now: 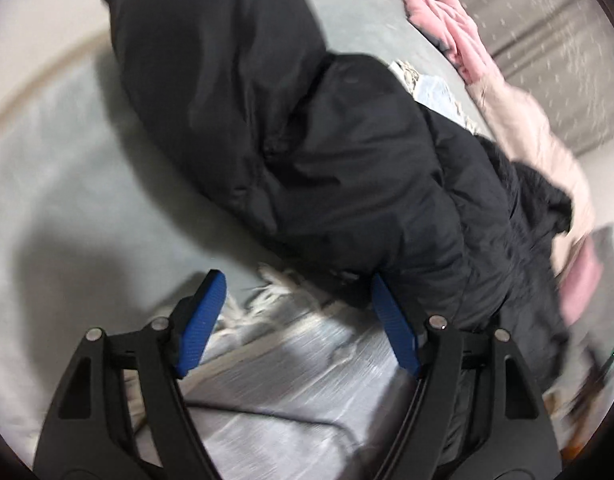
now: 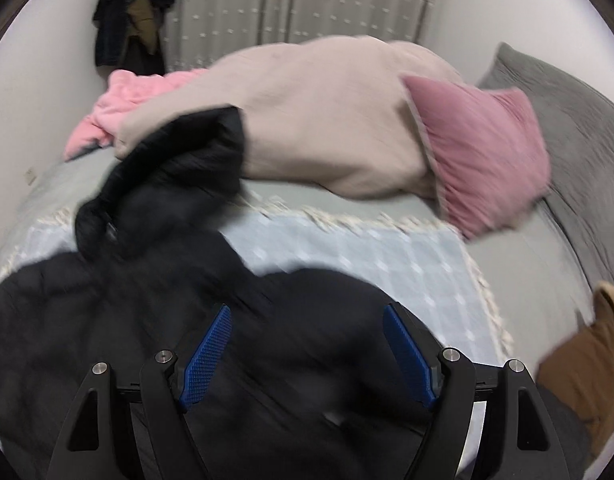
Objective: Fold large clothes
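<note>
While both sets of jaws stood wide and empty, the left gripper [image 1: 295, 300] and right gripper [image 2: 307, 336] hung above the black jacket [image 2: 267, 360], crumpled on the bed [image 1: 67, 168]; beyond lay a beige garment [image 2: 327, 120].

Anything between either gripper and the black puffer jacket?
Nothing visible. The black puffer jacket lies directly under the open right gripper. The open left gripper hangs at its edge, over the pale fringed blanket.

Soft, even indoor light, both fisheye views smeared by motion blur, edges bowed and darkened into round black corners.
</note>
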